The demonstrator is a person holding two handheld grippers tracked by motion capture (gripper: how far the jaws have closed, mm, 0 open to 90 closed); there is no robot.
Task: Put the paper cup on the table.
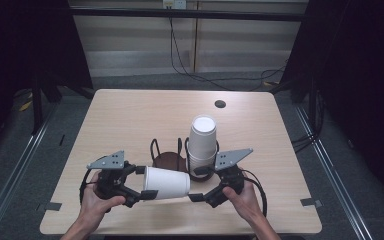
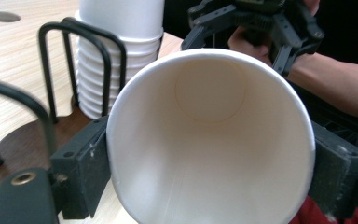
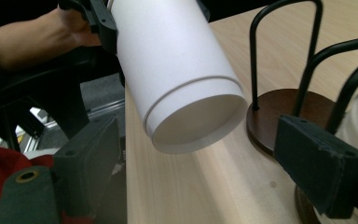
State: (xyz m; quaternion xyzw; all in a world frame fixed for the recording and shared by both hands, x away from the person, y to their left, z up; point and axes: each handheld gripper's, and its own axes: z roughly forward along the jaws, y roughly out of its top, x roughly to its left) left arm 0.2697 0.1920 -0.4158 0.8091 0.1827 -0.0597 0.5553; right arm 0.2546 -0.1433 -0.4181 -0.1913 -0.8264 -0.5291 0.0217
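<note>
My left gripper point(image 1: 145, 182) is shut on a white paper cup point(image 1: 167, 182) that lies on its side above the table's front. The cup's open mouth point(image 2: 209, 140) faces the left gripper view, with a jaw pressed on each side of the rim. Its closed base point(image 3: 193, 123) points at my right gripper point(image 1: 199, 184), which stands open just beyond it, jaws apart and touching nothing. Behind the two is a holder with black wire loops and a round brown base point(image 1: 169, 161). A stack of white cups point(image 1: 202, 140) stands upright in its right half.
The light wooden table point(image 1: 130, 115) has a dark round hole point(image 1: 220, 104) near its far edge. Cables point(image 1: 215, 77) lie on the floor behind it. In the right gripper view, the table's front edge point(image 3: 127, 154) runs just left of the cup.
</note>
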